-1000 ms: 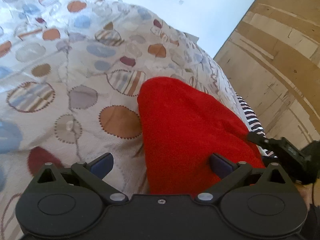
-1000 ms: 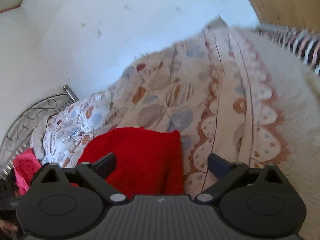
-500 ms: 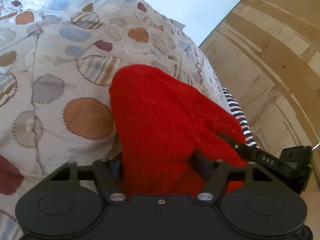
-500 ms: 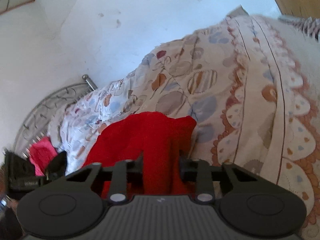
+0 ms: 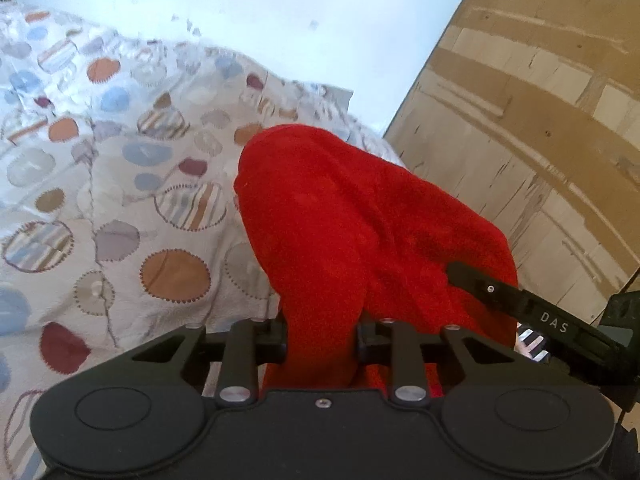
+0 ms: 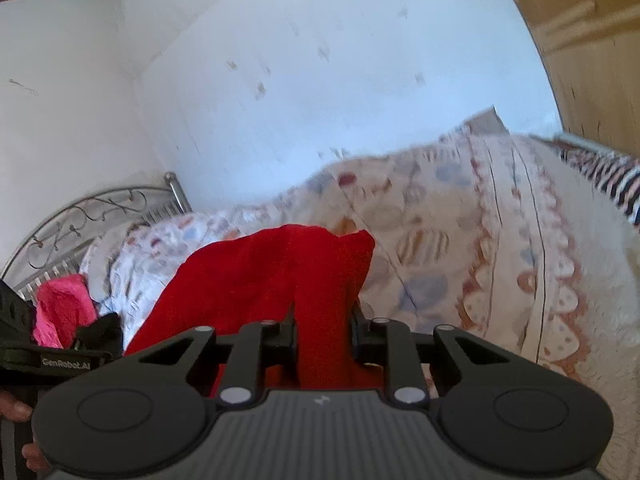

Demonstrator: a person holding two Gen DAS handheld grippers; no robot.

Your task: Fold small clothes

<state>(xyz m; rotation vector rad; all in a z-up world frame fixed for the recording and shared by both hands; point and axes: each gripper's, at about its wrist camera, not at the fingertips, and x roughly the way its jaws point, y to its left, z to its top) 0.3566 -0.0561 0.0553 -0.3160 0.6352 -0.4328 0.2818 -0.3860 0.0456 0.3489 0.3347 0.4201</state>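
With both hand-held grippers, left [image 5: 322, 338] and right [image 6: 323, 338], just closed onto near corners of the red cloth [image 5: 360, 220] on the bed [image 5: 120, 200], lift evenly, keeping the edge taut.

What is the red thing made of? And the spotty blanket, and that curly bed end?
The red garment looks like soft fleece or terry: matte, fuzzy, bunching in rounded folds. The spotty bedspread seems to be quilted cotton, with stitched lines and a flat printed pattern. The curly headboard looks like metal: thin bent bars with a grey shine.
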